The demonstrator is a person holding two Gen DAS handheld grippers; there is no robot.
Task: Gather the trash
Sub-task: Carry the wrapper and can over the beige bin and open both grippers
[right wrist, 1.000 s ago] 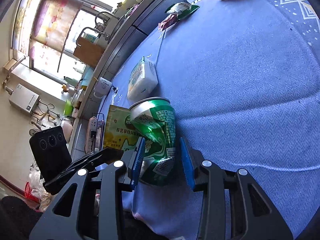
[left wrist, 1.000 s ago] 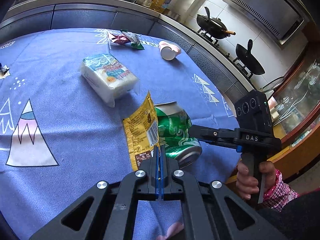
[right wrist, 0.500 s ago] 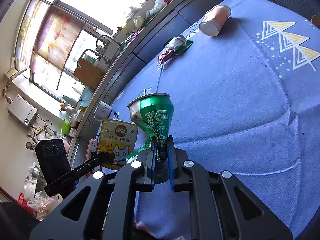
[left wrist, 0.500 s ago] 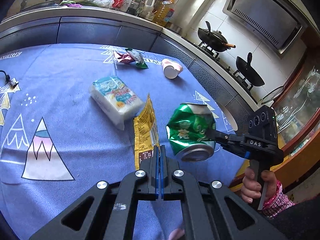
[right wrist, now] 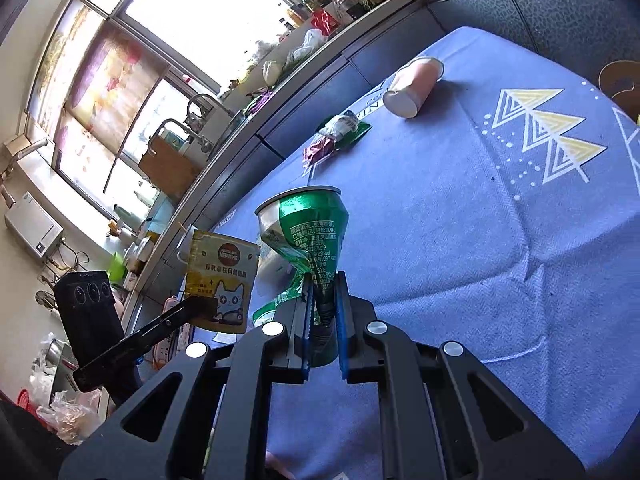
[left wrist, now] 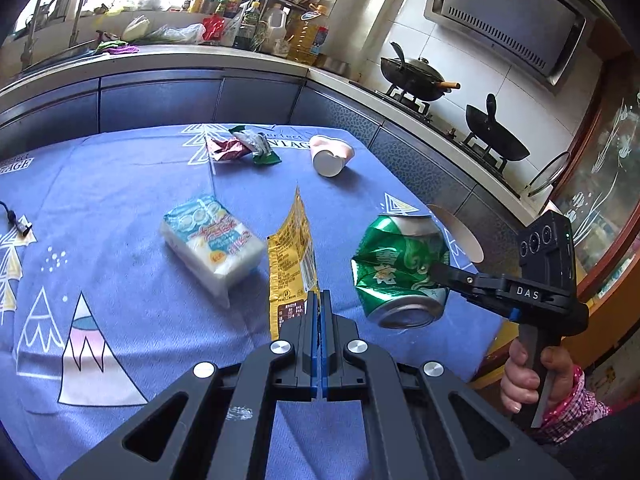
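Shiny, dented metal is showing on the crushed green can (left wrist: pixel 400 268). Glossy foil-like film is catching light on the yellow pouch (left wrist: pixel 292 256). The blue tablecloth (right wrist: pixel 500 216) is looking matt and woven.

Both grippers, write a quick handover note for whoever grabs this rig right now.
Left gripper: shut on the yellow wrapper, held above the table.
Right gripper: shut on the crushed green can, also lifted.
Done: both picked up.
Left: bin them, none in view. On the table remain the tissue pack, pink cup, red and green wrappers.
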